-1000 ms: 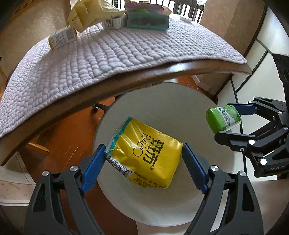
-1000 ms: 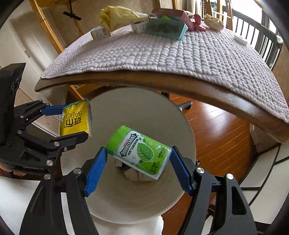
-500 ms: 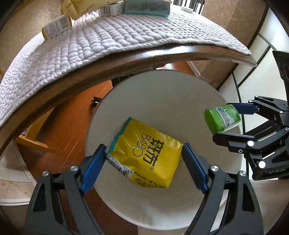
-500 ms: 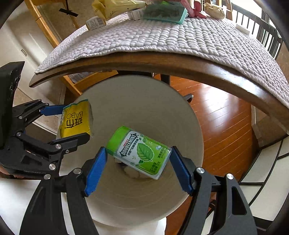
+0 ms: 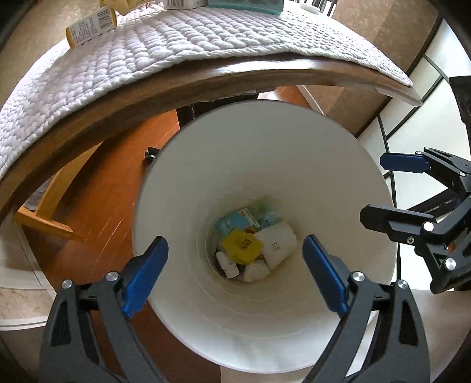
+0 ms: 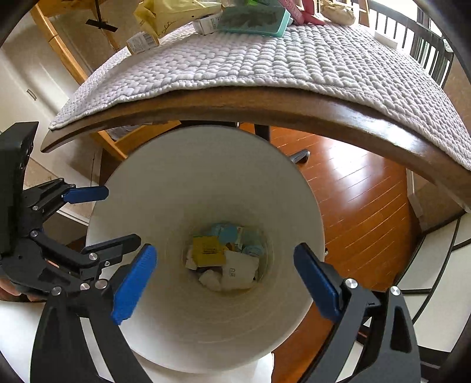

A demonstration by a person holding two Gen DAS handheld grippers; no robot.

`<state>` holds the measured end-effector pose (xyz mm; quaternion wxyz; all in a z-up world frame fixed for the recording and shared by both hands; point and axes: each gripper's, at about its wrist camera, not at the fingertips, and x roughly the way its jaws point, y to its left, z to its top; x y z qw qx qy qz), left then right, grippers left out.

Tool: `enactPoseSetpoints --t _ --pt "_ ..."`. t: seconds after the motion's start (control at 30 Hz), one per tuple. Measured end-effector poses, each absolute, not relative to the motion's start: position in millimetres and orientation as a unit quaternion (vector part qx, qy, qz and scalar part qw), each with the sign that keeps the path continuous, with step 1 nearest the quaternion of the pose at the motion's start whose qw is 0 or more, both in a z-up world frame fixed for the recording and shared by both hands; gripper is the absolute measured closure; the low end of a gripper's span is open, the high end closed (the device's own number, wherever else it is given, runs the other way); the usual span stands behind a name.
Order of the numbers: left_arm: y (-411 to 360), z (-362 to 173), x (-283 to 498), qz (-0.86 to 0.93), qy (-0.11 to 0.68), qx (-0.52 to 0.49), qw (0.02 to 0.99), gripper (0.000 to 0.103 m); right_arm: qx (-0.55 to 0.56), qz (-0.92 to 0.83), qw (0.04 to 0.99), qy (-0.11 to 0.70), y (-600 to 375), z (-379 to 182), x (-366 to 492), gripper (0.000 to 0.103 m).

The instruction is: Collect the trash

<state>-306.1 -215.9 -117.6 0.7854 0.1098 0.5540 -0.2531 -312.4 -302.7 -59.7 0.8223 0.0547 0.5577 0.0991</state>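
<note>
Both grippers hang over the tall white plastic bin (image 5: pixel 206 153) — left gripper (image 5: pixel 235 269) and right gripper (image 6: pixel 225 278), jaws opening, nothing between them. Remaining trash — a small printed carton (image 6: pixel 141 42) lying lengthwise on the quilted grey mat (image 6: pixel 265 64) — sits up and ahead, towards the left gripper's side.

Yellow packet (image 5: pixel 241 246) in white bin (image 5: pixel 265 141)

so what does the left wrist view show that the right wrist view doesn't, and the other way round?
Only left wrist: the right gripper from the side, at the frame's right edge. Only right wrist: the left gripper from the side, dark chair backs beyond the table, a pink item. Both: the white bin under the table edge, a yellow packet in it, the quilted mat, both grippers' jaws opening with nothing between them.
</note>
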Motion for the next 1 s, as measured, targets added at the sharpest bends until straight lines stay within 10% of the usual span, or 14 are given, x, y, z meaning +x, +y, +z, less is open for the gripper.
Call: enactPoseSetpoints --t 1.0 --pt "-102 -12 -172 -0.033 0.447 -0.021 0.894 0.001 0.102 -0.119 0.886 0.437 -449 22 -207 0.004"
